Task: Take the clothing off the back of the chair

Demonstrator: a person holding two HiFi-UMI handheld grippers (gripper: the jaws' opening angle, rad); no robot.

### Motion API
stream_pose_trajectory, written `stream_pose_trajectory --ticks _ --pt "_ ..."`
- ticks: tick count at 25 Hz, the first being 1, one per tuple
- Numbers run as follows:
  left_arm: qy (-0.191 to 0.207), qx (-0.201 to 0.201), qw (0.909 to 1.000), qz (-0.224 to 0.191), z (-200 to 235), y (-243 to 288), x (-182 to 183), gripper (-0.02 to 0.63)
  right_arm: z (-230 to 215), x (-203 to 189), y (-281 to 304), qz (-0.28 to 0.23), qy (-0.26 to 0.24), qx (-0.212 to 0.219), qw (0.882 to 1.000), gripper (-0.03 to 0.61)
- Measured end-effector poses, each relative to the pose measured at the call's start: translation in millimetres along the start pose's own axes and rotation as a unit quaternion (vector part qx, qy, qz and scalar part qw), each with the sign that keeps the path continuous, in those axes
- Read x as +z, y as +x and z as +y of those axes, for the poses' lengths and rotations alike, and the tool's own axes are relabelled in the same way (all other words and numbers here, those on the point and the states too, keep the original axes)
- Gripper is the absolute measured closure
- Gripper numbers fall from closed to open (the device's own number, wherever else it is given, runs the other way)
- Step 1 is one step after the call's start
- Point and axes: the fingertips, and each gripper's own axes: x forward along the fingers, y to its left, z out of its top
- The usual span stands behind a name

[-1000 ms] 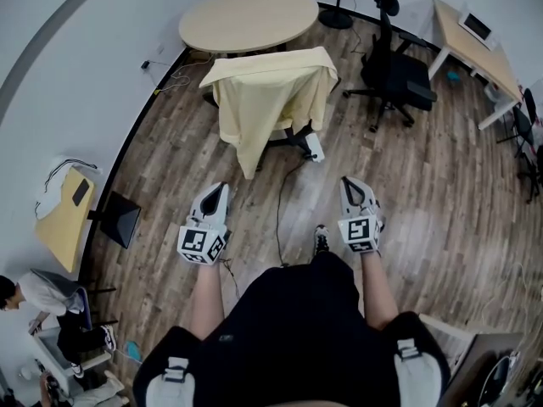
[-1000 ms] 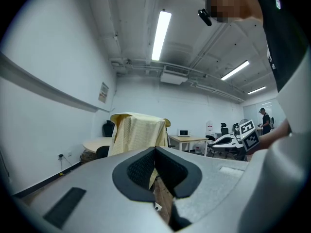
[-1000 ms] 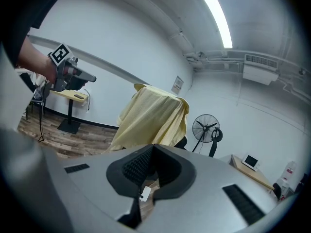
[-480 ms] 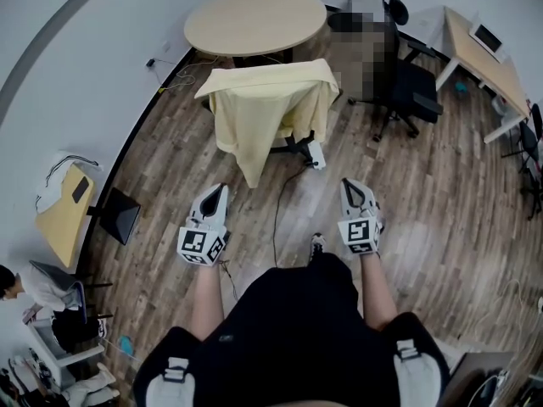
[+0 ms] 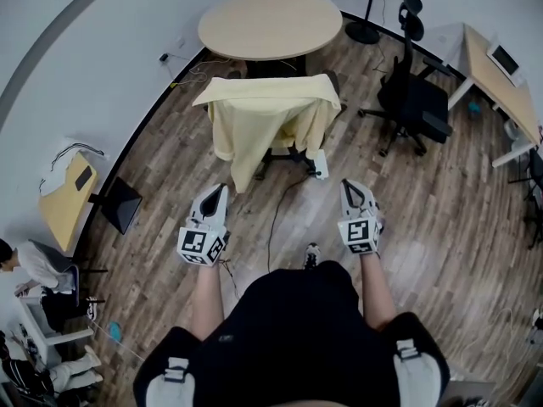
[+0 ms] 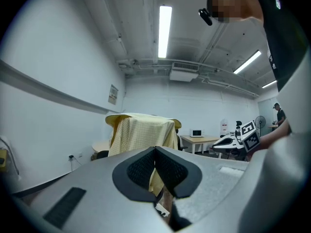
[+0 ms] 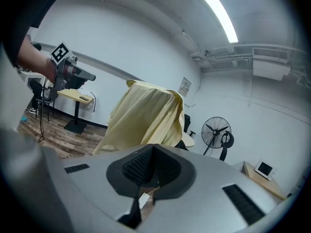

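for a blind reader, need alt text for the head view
A yellow garment hangs over the back of a chair, ahead of a person holding left tongs and right tongs, both shut and empty. A round table stands beyond.

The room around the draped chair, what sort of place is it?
Most likely an office or lab workroom. It has a round meeting table, a black swivel office chair and a desk against the wall, plus a standing fan.

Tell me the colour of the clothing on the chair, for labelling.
The clothing is pale yellow; the right gripper view shows it best.
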Motion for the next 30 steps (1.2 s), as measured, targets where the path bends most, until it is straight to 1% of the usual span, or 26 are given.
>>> stream_pose_trajectory --ticks 3,6,10,15,20,25,30 --pt "0.004 0.010 0.9999 -0.004 -5.3 7.7 3.7 0.612 -14.1 2.2 7.8 -0.010 -0.005 0.008 1.000 0.584" --pt "0.000 0.023 0.9997 -0.004 -11.7 13.6 1.9 0.612 -23.2 -8.4 14.8 -0.008 0.004 0.014 1.000 0.584" --pt "0.001 0.038 0.9993 -0.006 -22.1 19.9 -0.5 0.612 -35.2 -5.0 21.1 -0.027 -0.022 0.032 0.999 0.584" --pt "-0.004 0.060 0.9982 -0.005 -28.7 24.2 -3.5 0.612 -46.1 -8.3 31.5 -0.039 -0.030 0.049 0.998 0.584" --pt "-0.005 0.081 0.9967 -0.009 -31.7 19.3 -4.1 0.612 -48.3 -10.6 41.0 -0.039 -0.030 0.062 0.997 0.584" --pt "-0.013 0.104 0.9945 -0.005 -23.9 8.0 -10.6 0.612 -42.3 -12.5 50.8 -0.042 -0.030 0.074 0.996 0.584" --pt "-0.011 0.109 0.9940 -0.008 -9.7 0.9 -8.3 0.612 -31.9 -5.4 57.3 -0.046 -0.038 0.080 0.995 0.584"
